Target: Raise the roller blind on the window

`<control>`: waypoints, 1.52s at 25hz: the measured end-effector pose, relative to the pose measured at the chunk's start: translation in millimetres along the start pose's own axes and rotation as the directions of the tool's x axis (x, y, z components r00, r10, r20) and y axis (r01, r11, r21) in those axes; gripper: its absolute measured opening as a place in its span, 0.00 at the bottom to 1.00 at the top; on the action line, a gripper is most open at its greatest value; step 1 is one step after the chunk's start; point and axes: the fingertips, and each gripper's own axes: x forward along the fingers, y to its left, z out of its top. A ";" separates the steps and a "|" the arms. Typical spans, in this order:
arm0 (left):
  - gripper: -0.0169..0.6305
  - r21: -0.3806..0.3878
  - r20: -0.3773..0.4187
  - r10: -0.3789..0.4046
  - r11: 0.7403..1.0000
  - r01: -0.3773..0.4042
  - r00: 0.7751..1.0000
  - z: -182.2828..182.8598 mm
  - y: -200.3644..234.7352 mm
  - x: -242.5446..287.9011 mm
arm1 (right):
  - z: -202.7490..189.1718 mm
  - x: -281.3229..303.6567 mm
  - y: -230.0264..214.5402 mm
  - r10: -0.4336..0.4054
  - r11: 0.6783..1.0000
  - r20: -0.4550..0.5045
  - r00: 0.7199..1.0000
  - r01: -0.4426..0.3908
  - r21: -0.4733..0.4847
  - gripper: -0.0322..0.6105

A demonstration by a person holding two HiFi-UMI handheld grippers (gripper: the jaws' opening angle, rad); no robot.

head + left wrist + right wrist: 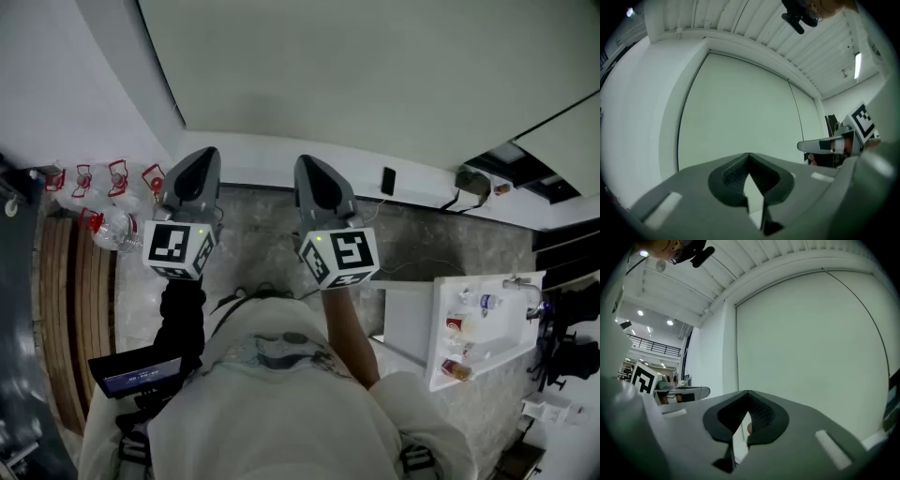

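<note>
White walls [56,75] meet a grey speckled floor [422,234], with wooden slats [80,300] at its left edge and a white sink [437,328] at its right. A strip light [857,65] glows overhead.

The grey speckled floor [441,234] carries clear red-capped bottles [111,225] just left of the left gripper [200,164]. A slatted wooden board [75,300] lies beside them. A white sink unit [437,328] stands right of the right gripper [314,173].
</note>
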 end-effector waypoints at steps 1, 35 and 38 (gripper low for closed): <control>0.02 -0.001 0.000 0.004 1.000 -0.004 1.000 0.4 0.4 -0.7 | -0.1 -0.5 0.1 -0.001 1.000 -0.001 1.000 0.001 -0.002 0.05; 0.02 -0.110 -0.129 0.071 0.990 -0.085 0.989 -65.8 97.1 -47.1 | -55.9 70.1 69.5 0.114 0.992 -0.098 0.989 -0.107 0.073 0.05; 0.02 -0.118 -0.132 0.081 0.988 -0.097 0.988 -71.3 106.9 -32.0 | -58.8 95.7 64.6 0.159 0.986 -0.106 0.982 -0.151 0.074 0.05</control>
